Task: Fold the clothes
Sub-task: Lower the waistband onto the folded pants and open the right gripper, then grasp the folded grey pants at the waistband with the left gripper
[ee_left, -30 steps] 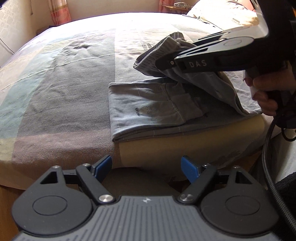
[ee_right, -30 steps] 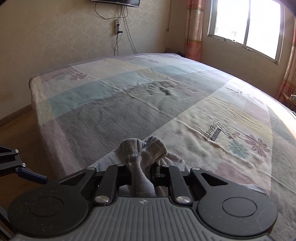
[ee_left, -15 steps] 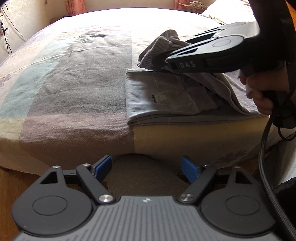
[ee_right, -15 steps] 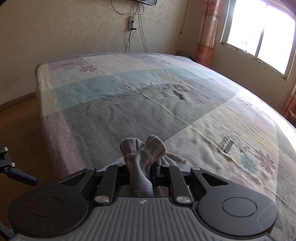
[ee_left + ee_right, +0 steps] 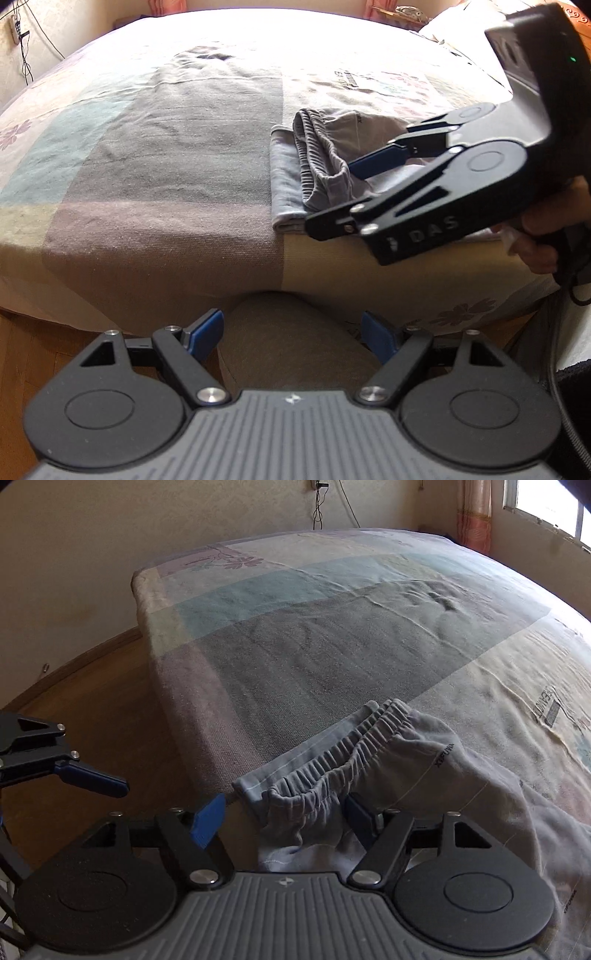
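Observation:
Grey trousers (image 5: pixel 317 162) with an elastic waistband (image 5: pixel 343 753) lie folded near the bed's front edge, waistband on top. My right gripper (image 5: pixel 282 818) is open, its blue fingers either side of the waistband's near end; the cloth lies loose between them. Seen from the left wrist, that right gripper (image 5: pixel 332 197) hovers just over the trousers, held by a hand (image 5: pixel 543 236). My left gripper (image 5: pixel 293 334) is open and empty, below the bed's edge and well short of the trousers.
The bed (image 5: pixel 166 147) wears a patchwork cover in grey, teal and cream with flower prints. Wooden floor (image 5: pixel 92 686) runs along its left side. A knee in grey cloth (image 5: pixel 288 343) sits between my left fingers. A window (image 5: pixel 546 506) is at the back right.
My right gripper has opened and let go of the waistband, which now lies flat on the folded trousers. My left gripper has drawn back from the bed.

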The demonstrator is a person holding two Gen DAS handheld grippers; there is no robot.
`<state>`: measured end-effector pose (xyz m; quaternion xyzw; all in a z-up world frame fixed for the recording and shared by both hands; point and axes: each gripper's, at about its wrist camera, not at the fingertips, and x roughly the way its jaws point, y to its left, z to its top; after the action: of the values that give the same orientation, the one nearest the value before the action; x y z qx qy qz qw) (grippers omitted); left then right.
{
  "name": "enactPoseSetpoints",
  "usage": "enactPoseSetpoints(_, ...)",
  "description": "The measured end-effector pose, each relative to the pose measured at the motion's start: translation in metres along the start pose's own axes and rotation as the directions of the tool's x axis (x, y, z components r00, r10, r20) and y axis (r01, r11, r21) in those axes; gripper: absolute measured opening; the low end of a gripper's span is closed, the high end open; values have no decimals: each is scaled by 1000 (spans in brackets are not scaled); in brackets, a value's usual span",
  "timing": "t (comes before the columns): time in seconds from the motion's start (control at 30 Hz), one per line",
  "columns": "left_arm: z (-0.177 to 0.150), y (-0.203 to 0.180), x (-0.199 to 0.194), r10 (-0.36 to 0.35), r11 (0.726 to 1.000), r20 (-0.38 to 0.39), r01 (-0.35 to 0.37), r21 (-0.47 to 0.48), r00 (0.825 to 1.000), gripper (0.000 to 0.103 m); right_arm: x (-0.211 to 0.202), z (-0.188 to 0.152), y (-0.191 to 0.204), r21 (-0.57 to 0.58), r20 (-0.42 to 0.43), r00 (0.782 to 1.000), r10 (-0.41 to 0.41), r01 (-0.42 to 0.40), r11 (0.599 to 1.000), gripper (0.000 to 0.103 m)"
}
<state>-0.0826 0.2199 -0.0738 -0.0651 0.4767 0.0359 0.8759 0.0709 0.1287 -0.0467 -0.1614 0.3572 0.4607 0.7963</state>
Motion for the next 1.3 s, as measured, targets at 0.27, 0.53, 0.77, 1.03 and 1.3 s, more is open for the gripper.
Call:
enactPoseSetpoints(0.27,24,27,-14,-138,984,120,150,-98,983,82,-36,-17,-39,166,-16,989,146,-141,976,77)
enactPoseSetpoints(0.53,104,53,38,-458,822,256,515,-241,851,82,-89,-40,-84,278,44,999,-4,-8,961,77)
enactPoseSetpoints(0.77,126,56,103,-531,754,175,556,-349,829,82,-113,-60,-100,327,58,995,-81,57,943,77)
enactPoseSetpoints(1.03,118,56,119,-546,716,165,560,-416,821,87,-113,-79,-111,390,29,993,-111,91,916,77)
enactPoseSetpoints(1.3,107,66,120,-594,677,163,599,-427,788,88,-114,-87,-114,414,22,992,-124,104,905,78)
